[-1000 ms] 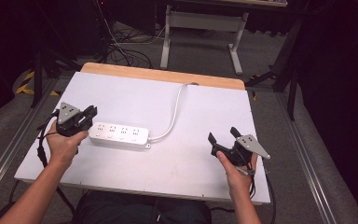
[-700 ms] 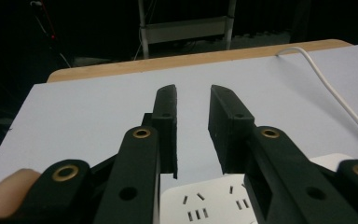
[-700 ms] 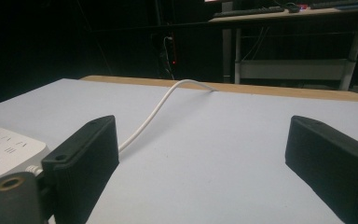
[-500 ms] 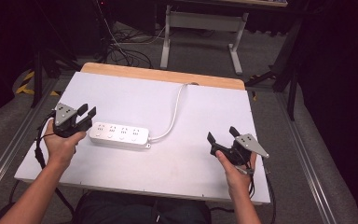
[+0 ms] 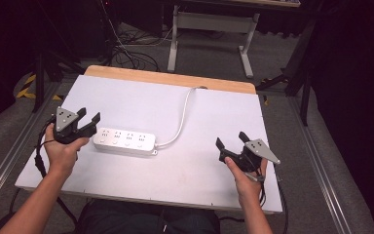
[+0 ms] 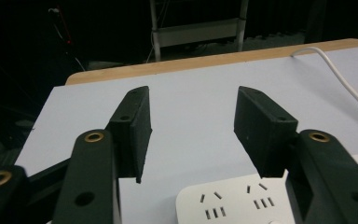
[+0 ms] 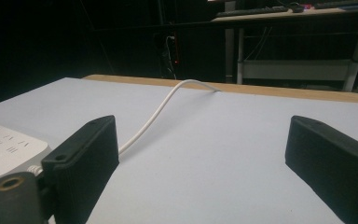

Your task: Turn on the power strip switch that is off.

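- Since the earlier frame: left gripper [image 5: 88, 122] fingers have just been opening; they were nearly together before and now stand clearly apart. Nothing lies between them. Both hands sit where they were.
- Left gripper fingers [image 6: 133, 122]: about half spread, holding nothing, poised just above the left end of the power strip [image 5: 125, 141]; contact cannot be told.
- Right gripper [image 5: 231, 145] fingers [image 7: 84, 161]: wide apart, empty, over bare counter [image 5: 199, 170], well apart from the strip.
- Power strip: white, flat on the counter left of centre, unmoved. Its cord [image 5: 182, 117] curves from the right end to the counter's far edge.
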{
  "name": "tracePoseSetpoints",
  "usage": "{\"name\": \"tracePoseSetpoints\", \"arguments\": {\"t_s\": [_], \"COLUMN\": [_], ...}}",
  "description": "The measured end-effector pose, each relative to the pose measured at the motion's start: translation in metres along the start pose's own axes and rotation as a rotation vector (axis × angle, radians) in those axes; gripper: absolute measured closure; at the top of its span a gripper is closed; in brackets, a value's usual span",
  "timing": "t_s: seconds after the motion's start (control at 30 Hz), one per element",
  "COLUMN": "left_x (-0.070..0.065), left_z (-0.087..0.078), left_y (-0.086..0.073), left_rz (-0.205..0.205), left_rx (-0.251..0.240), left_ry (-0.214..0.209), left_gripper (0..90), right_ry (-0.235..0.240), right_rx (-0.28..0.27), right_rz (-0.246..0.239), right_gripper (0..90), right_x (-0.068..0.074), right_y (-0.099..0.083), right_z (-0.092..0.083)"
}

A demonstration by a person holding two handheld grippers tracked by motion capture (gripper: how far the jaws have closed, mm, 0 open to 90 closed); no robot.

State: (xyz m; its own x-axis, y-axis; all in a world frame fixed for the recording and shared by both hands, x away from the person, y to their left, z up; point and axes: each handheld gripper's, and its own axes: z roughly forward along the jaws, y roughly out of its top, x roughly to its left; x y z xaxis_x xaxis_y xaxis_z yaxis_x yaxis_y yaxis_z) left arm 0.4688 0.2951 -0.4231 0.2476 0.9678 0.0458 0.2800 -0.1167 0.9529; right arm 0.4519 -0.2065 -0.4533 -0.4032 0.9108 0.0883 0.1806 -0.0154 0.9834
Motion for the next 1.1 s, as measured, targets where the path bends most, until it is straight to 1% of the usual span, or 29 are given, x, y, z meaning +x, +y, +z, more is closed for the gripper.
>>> {"name": "tracePoseSetpoints", "arguments": {"t_s": [0.13,0.23,0.27,0.47,0.5,0.57,0.73,0.87,0.9,0.93,0.97,1.03,1.1], "left_x": [0.0005,0.0004,0.0,-0.0001,-0.0003,0.0,0.0009,0.0004,-0.0002,-0.0008,-0.001,-0.0009,-0.001], "left_z": [-0.0028,-0.0046,-0.0053,-0.0058,-0.0055,-0.0058,-0.007,-0.0067,-0.0063,-0.0058,-0.0055,-0.0058,-0.0055], "left_y": [0.0011,0.0017,0.0019,0.0018,0.0018,0.0019,0.0024,0.0019,0.0018,0.002,0.002,0.002,0.0019], "left_rz": [-0.01,0.004,0.003,0.006,-0.002,-0.003,-0.007,0.001,-0.003,-0.007,-0.005,-0.003,-0.002], "left_rx": [-0.012,-0.014,-0.014,-0.01,-0.01,-0.009,-0.008,-0.01,-0.006,-0.003,-0.002,-0.009,-0.01], "left_ry": [0.013,0.022,0.025,0.025,0.031,0.031,0.062,0.088,0.103,0.119,0.124,0.122,0.121], "left_gripper": [41.2,35.8,34.1,31.2,30.7,28.8,24.3,19.1,16.6,12.1,9.6,11.5,11.2], "right_ry": [-0.001,0.0,0.0,0.0,-0.001,-0.001,0.0,0.0,0.0,0.0,0.0,-0.001,-0.002], "right_rx": [-0.001,-0.001,-0.001,0.0,0.001,0.001,0.0,0.0,-0.001,-0.001,-0.001,-0.001,0.0], "right_rz": [0.001,0.002,0.001,0.001,0.001,0.001,0.003,0.004,0.005,0.005,0.005,0.004,0.004], "right_gripper": [10.0,10.0,10.0,10.0,10.0,10.0,9.9,9.8,9.8,9.8,9.8,9.8,9.8], "right_x": [0.0,0.0001,0.0001,-0.0002,-0.0002,-0.0002,-0.0003,-0.0005,-0.0005,-0.0006,-0.0007,-0.001,-0.0013], "right_y": [0.0,0.0,0.0,-0.0001,-0.0002,-0.0002,-0.0002,-0.0002,-0.0003,-0.0003,-0.0004,-0.0005,-0.0005], "right_z": [-0.0003,-0.0005,-0.0005,-0.0001,-0.0001,-0.0001,-0.0003,-0.0002,0.0,0.0,0.0,0.0,-0.0001]}}
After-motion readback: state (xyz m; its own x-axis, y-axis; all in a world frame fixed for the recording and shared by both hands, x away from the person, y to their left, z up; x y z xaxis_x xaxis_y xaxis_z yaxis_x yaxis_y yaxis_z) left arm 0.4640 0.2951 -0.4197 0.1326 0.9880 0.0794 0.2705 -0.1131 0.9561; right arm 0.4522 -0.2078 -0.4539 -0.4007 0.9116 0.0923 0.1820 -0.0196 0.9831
